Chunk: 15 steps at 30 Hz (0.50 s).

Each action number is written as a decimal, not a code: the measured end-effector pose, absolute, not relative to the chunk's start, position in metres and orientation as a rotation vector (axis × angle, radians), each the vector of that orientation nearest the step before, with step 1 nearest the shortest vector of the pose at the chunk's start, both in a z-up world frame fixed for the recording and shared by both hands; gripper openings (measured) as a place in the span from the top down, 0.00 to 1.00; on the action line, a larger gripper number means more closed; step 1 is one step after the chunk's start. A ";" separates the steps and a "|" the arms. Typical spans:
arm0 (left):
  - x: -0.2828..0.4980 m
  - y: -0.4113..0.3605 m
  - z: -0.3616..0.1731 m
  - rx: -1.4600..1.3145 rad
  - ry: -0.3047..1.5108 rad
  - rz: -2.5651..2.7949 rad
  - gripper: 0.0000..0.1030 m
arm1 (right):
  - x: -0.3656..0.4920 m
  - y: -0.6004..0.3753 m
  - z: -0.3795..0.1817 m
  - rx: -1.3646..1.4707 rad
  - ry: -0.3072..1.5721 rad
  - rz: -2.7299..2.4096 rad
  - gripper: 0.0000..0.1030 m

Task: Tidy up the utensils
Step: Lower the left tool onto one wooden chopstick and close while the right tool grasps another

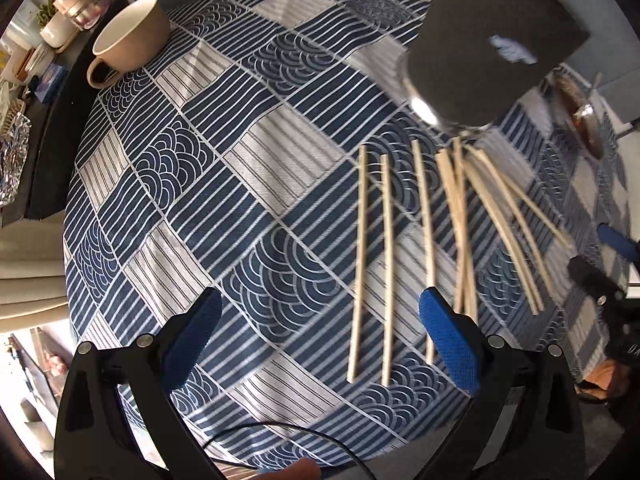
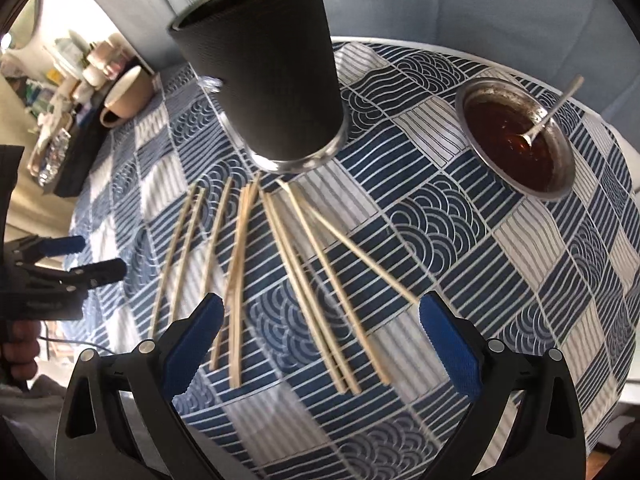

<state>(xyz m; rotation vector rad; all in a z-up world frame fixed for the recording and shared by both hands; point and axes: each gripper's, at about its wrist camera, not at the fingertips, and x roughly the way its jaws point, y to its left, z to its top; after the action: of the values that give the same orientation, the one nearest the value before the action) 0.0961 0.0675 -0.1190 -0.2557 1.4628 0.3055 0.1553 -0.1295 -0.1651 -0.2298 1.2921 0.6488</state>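
Note:
Several wooden chopsticks (image 2: 304,264) lie fanned out on the blue-and-white patterned tablecloth (image 2: 460,248), their far ends near a tall black cup (image 2: 272,80) that stands upright. In the left wrist view the chopsticks (image 1: 424,240) lie ahead and to the right, below the black cup (image 1: 492,44). My left gripper (image 1: 320,320) is open and empty above the cloth, left of the chopsticks; it also shows in the right wrist view (image 2: 92,258). My right gripper (image 2: 320,320) is open and empty above the near ends of the chopsticks; it shows at the right edge of the left wrist view (image 1: 600,248).
A metal bowl of dark sauce (image 2: 516,140) with a spoon (image 2: 552,108) sits at the right of the table. A beige mug (image 1: 128,36) stands at the far left corner. A dark shelf with small items (image 1: 24,92) stands beyond the table's left edge.

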 end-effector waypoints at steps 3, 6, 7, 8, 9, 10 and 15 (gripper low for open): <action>0.103 0.072 -0.131 -0.228 1.493 0.308 0.06 | 0.167 -0.125 -0.176 -0.276 1.311 0.653 0.30; 0.109 0.077 -0.142 -0.226 1.516 0.312 0.06 | 0.181 -0.119 -0.189 -0.342 1.328 0.664 0.31; 0.110 0.079 -0.145 -0.226 1.521 0.315 0.06 | 0.183 -0.117 -0.191 -0.365 1.321 0.671 0.31; 0.112 0.081 -0.148 -0.223 1.527 0.318 0.06 | 0.185 -0.115 -0.193 -0.385 1.315 0.678 0.31; 0.113 0.082 -0.151 -0.219 1.533 0.322 0.06 | 0.187 -0.112 -0.197 -0.418 1.305 0.682 0.31; 0.115 0.084 -0.155 -0.216 1.539 0.321 0.06 | 0.189 -0.109 -0.200 -0.454 1.294 0.678 0.31; 0.124 0.085 -0.169 -0.197 1.561 0.310 0.06 | 0.200 -0.103 -0.213 -0.539 1.282 0.662 0.31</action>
<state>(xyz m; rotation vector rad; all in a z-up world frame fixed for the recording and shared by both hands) 0.1244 0.0854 -0.1693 -0.1968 1.5612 0.3101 0.1999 -0.1031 -0.2131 -0.5392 1.2823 0.6622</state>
